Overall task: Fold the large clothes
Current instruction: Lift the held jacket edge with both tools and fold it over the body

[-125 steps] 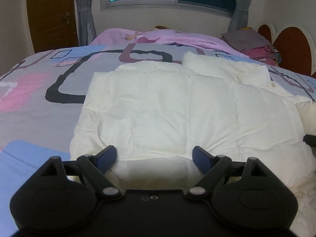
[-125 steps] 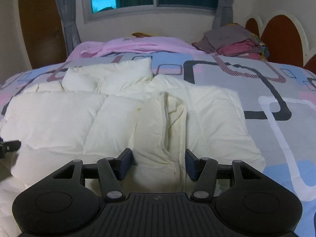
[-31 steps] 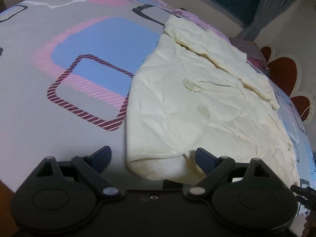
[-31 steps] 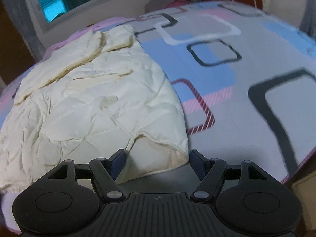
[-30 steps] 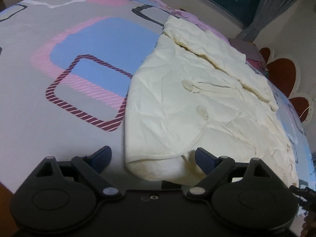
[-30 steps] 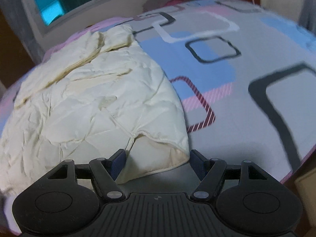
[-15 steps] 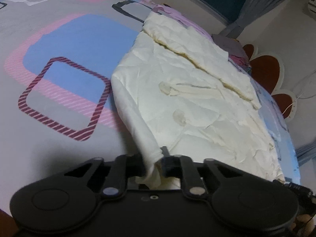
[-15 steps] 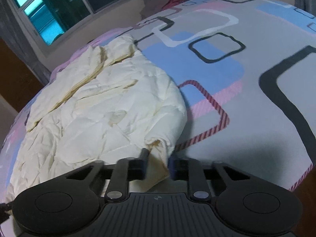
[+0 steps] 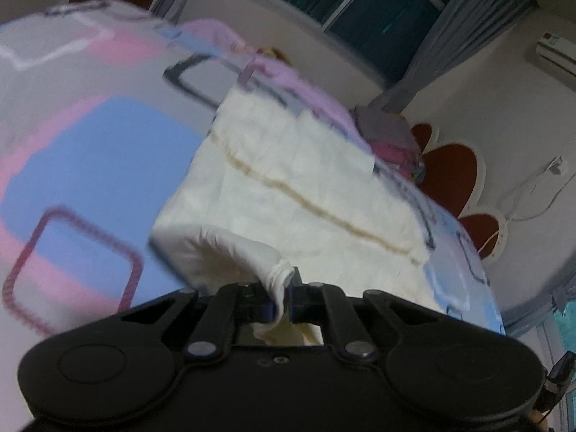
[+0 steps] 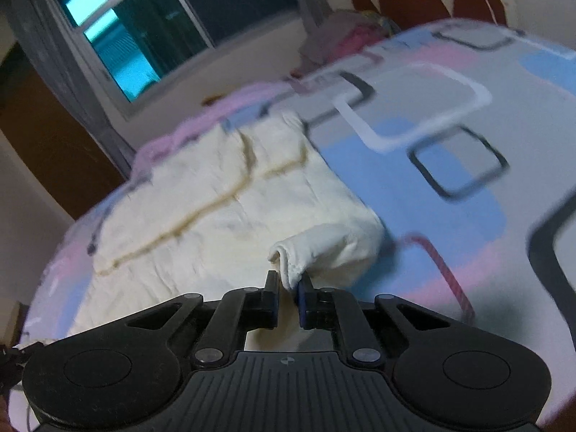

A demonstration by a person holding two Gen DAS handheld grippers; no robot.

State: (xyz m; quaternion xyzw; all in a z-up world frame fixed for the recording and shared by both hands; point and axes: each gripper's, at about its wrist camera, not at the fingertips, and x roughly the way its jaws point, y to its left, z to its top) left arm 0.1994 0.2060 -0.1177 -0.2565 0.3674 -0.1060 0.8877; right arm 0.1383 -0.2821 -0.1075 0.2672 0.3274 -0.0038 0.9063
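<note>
Cream quilted jacket (image 9: 288,180), puffy and creased, brownish seam line across it, lies on the patterned bedsheet (image 9: 90,165); left gripper (image 9: 282,297) pinches its bunched near corner, lifted off the sheet; right gripper (image 10: 288,293) clamps the opposite near corner likewise.

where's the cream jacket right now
The cream jacket lies spread on the patterned bedspread, below the window; the left gripper and right gripper each pinch a near corner.

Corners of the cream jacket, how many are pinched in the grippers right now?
2. The left gripper pinches one near corner of the cream jacket; the right gripper pinches the other. Far corners lie free on the bed.
</note>
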